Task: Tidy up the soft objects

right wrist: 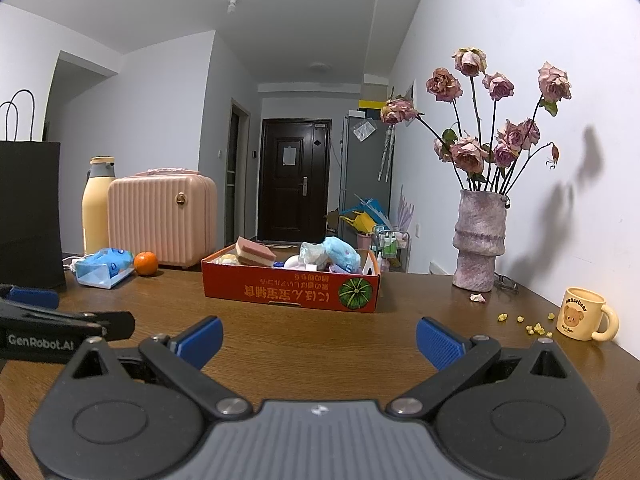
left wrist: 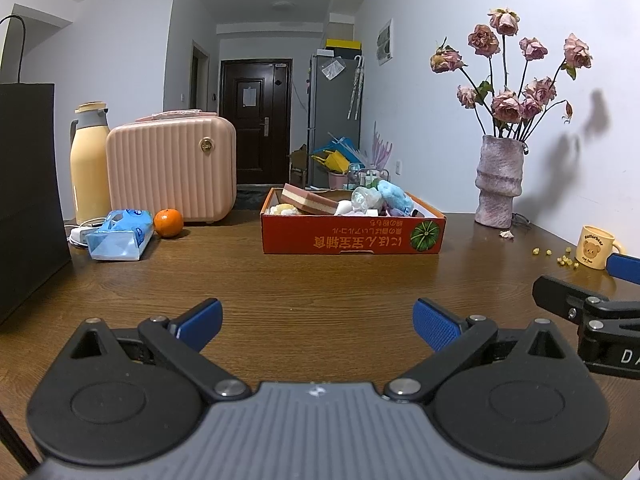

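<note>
Wooden table carries everything. Pink ribbed case at far left, cream thermos jug just beside it. Orange pumpkin-print cardboard box at table centre, holding the soft objects: layered sponge, blue plush, clear wrapped item. Left gripper low over table, jaws spread, empty. Right gripper likewise spread, empty. Tissue pack near tangerine.

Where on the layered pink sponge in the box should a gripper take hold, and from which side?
Grip the layered pink sponge across its flat faces at its raised upper end, coming from above: it leans tilted over the red box rim, clear of neighbours.
</note>
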`<state>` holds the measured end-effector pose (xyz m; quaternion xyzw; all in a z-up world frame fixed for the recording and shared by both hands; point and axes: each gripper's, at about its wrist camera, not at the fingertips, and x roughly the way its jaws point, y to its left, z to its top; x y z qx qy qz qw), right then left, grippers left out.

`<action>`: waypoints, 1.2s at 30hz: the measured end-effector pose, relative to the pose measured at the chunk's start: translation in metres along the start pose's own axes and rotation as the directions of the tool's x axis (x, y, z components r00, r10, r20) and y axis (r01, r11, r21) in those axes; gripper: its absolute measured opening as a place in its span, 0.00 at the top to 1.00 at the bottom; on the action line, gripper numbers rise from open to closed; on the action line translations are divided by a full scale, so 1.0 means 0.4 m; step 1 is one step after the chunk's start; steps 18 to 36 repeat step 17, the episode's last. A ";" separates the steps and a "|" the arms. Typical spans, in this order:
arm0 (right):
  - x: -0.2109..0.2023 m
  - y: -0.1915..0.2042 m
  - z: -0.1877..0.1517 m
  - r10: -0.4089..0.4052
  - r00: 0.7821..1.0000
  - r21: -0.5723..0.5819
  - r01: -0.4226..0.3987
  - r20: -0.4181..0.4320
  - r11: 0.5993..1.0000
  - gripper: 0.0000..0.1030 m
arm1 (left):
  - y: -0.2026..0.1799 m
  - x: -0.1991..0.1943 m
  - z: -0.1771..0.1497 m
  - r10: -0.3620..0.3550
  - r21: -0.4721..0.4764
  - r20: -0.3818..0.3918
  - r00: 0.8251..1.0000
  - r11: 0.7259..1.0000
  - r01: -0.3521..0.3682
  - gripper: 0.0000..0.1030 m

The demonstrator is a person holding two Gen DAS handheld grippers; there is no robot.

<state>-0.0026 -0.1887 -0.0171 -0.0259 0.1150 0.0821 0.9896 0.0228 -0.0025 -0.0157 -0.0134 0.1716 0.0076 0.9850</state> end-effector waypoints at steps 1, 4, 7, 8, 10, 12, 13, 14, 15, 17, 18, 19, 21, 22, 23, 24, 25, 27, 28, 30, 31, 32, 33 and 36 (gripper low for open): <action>0.000 0.000 0.000 0.000 1.000 0.000 0.000 0.000 1.000 0.00 | 0.000 0.000 0.000 0.002 0.000 0.000 1.000 1.000 -0.002 0.00; 0.000 0.000 0.000 0.000 1.000 0.000 0.000 0.000 1.000 0.00 | 0.002 0.001 0.001 0.006 -0.003 0.000 1.000 1.000 -0.006 0.00; 0.001 0.000 -0.002 -0.001 1.000 0.000 0.001 -0.002 1.000 0.00 | 0.002 0.004 0.002 0.011 -0.002 -0.006 1.000 1.000 -0.011 0.00; 0.002 0.000 -0.002 -0.001 1.000 0.001 0.001 -0.003 1.000 0.00 | 0.002 0.005 0.002 0.010 -0.002 -0.007 1.000 1.000 -0.010 0.00; 0.004 -0.002 -0.005 -0.001 1.000 0.001 0.001 -0.004 1.000 0.00 | 0.001 0.006 0.002 0.005 -0.001 -0.008 1.000 1.000 -0.005 0.00; 0.005 -0.003 -0.006 -0.002 1.000 0.001 0.002 -0.005 1.000 0.00 | 0.001 0.005 0.002 -0.005 0.000 -0.004 1.000 1.000 0.005 0.00; 0.006 -0.004 -0.006 -0.002 1.000 0.001 0.002 -0.006 1.000 0.00 | 0.002 0.004 0.002 -0.010 -0.001 -0.003 1.000 1.000 0.010 0.00; 0.008 -0.005 -0.007 -0.003 1.000 0.002 0.003 -0.007 1.000 0.00 | 0.001 0.004 0.002 -0.011 -0.002 -0.002 1.000 1.000 0.011 0.00; 0.008 -0.006 -0.009 -0.003 1.000 0.002 0.003 -0.008 1.000 0.00 | 0.001 0.004 0.001 -0.008 -0.001 -0.001 1.000 1.000 0.008 0.00; 0.010 -0.006 -0.010 -0.003 1.000 0.002 0.003 -0.009 1.000 0.00 | 0.001 0.006 0.000 -0.008 -0.001 -0.006 1.000 1.000 0.008 0.00; 0.010 -0.006 -0.010 -0.003 1.000 0.002 0.003 -0.009 1.000 0.00 | 0.001 0.006 0.000 -0.008 -0.001 -0.006 1.000 1.000 0.008 0.00; 0.010 -0.006 -0.010 -0.003 1.000 0.002 0.003 -0.009 1.000 0.00 | 0.001 0.006 0.000 -0.008 -0.001 -0.006 1.000 1.000 0.008 0.00; 0.010 -0.006 -0.010 -0.003 1.000 0.002 0.003 -0.009 1.000 0.00 | 0.001 0.006 0.000 -0.008 -0.001 -0.006 1.000 1.000 0.008 0.00; 0.010 -0.006 -0.010 -0.003 1.000 0.002 0.003 -0.009 1.000 0.00 | 0.001 0.006 0.000 -0.008 -0.001 -0.006 1.000 1.000 0.008 0.00; 0.010 -0.006 -0.010 -0.003 1.000 0.002 0.003 -0.009 1.000 0.00 | 0.001 0.006 0.000 -0.008 -0.001 -0.006 1.000 1.000 0.008 0.00; 0.010 -0.006 -0.010 -0.003 1.000 0.002 0.003 -0.009 1.000 0.00 | 0.001 0.006 0.000 -0.008 -0.001 -0.006 1.000 1.000 0.008 0.00; 0.010 -0.006 -0.010 -0.003 1.000 0.002 0.003 -0.009 1.000 0.00 | 0.001 0.006 0.000 -0.008 -0.001 -0.006 1.000 1.000 0.008 0.00; 0.010 -0.006 -0.010 -0.003 1.000 0.002 0.003 -0.009 1.000 0.00 | 0.001 0.006 0.000 -0.008 -0.001 -0.006 1.000 1.000 0.008 0.00; 0.010 -0.006 -0.010 -0.003 1.000 0.002 0.003 -0.009 1.000 0.00 | 0.001 0.006 0.000 -0.008 -0.001 -0.006 1.000 1.000 0.008 0.00; 0.010 -0.006 -0.010 -0.003 1.000 0.002 0.003 -0.009 1.000 0.00 | 0.001 0.006 0.000 -0.008 -0.001 -0.006 1.000 1.000 0.008 0.00; 0.010 -0.006 -0.010 -0.003 1.000 0.002 0.003 -0.009 1.000 0.00 | 0.001 0.006 0.000 -0.008 -0.001 -0.006 1.000 1.000 0.008 0.00; 0.010 -0.006 -0.010 -0.003 1.000 0.002 0.003 -0.009 1.000 0.00 | 0.001 0.006 0.000 -0.008 -0.001 -0.006 1.000 1.000 0.008 0.00; 0.010 -0.006 -0.010 -0.003 1.000 0.002 0.003 -0.009 1.000 0.00 | 0.001 0.006 0.000 -0.008 -0.001 -0.006 1.000 1.000 0.008 0.00; 0.010 -0.006 -0.010 -0.003 1.000 0.002 0.003 -0.009 1.000 0.00 | 0.001 0.006 0.000 -0.008 -0.001 -0.006 1.000 1.000 0.008 0.00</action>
